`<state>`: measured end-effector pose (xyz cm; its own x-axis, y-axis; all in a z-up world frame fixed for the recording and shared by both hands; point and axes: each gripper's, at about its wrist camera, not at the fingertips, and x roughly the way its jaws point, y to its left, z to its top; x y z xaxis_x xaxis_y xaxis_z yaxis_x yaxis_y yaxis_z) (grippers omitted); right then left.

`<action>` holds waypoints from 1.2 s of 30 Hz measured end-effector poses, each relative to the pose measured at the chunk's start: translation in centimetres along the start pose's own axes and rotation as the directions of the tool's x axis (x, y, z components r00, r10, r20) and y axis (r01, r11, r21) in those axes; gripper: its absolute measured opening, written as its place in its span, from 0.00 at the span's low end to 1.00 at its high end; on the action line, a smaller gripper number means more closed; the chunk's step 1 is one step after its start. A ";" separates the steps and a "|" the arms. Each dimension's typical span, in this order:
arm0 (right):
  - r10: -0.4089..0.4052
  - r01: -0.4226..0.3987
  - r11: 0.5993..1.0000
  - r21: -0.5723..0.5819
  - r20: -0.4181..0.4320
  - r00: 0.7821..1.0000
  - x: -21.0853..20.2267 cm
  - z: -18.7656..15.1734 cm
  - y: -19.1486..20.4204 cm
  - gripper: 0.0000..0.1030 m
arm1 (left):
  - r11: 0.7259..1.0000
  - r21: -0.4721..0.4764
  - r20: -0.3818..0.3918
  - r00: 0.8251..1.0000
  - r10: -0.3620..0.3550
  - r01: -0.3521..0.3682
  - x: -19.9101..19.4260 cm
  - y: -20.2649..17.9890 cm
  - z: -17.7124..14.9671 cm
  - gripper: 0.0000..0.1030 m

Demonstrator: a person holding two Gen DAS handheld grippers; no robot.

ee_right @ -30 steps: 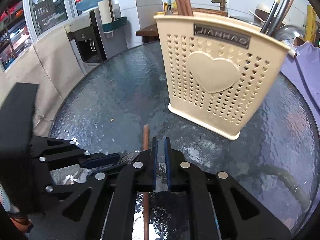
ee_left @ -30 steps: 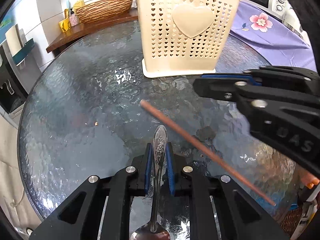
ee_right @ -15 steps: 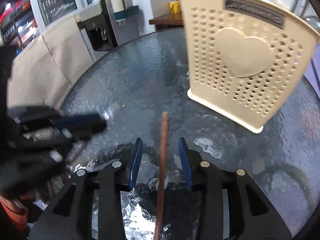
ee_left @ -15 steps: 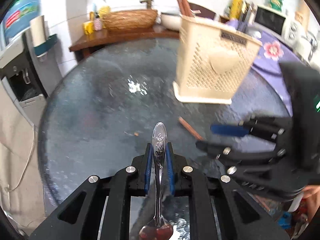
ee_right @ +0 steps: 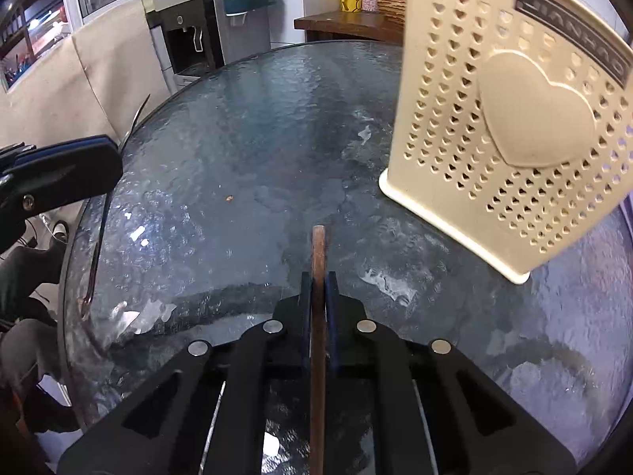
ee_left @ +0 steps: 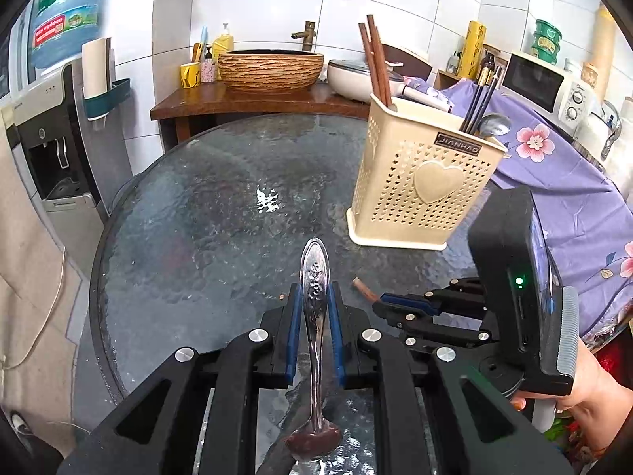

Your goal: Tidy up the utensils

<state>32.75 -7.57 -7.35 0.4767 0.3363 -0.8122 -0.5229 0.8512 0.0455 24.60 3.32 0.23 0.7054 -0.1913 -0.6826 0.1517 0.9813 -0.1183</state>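
Pickup done: left hand-held gripper (ee_left: 314, 308) clamps a spoon (ee_left: 315, 316), right hand-held gripper (ee_right: 318, 301) a brown chopstick (ee_right: 317, 316); next, carry both into the cream utensil caddy (ee_left: 423, 182).

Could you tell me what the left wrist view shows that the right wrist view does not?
Only the left wrist view shows the top of the holder with chopsticks and a spoon bowl standing in it, the microwave, and the full length of the spoon clamped in the left gripper.

Only the right wrist view shows the right gripper shut on the brown chopstick head-on.

Both share the glass table, the cream holder and the water dispenser.
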 end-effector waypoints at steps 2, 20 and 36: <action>0.019 -0.019 1.000 0.015 0.033 0.999 -1.4 -0.4 -0.6 0.07 | 1.000 0.000 0.010 1.000 -0.013 0.013 -0.2 -0.3 0.1 0.13; 0.030 -0.076 0.991 0.107 0.384 0.923 -19.3 -3.7 -7.1 0.07 | 0.992 0.063 0.106 0.988 -0.112 0.106 -1.5 -6.2 1.5 0.00; 0.019 -0.089 0.985 0.147 0.419 0.908 -19.8 -4.5 -8.1 0.07 | 0.822 0.570 -0.015 1.000 0.016 -0.005 2.5 -10.6 -6.5 0.39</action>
<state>24.33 -22.92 5.73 0.7184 0.4906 -0.4931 -0.4534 0.8679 0.2028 20.24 -7.44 -4.91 0.6973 -0.1752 -0.6951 0.5159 0.7959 0.3169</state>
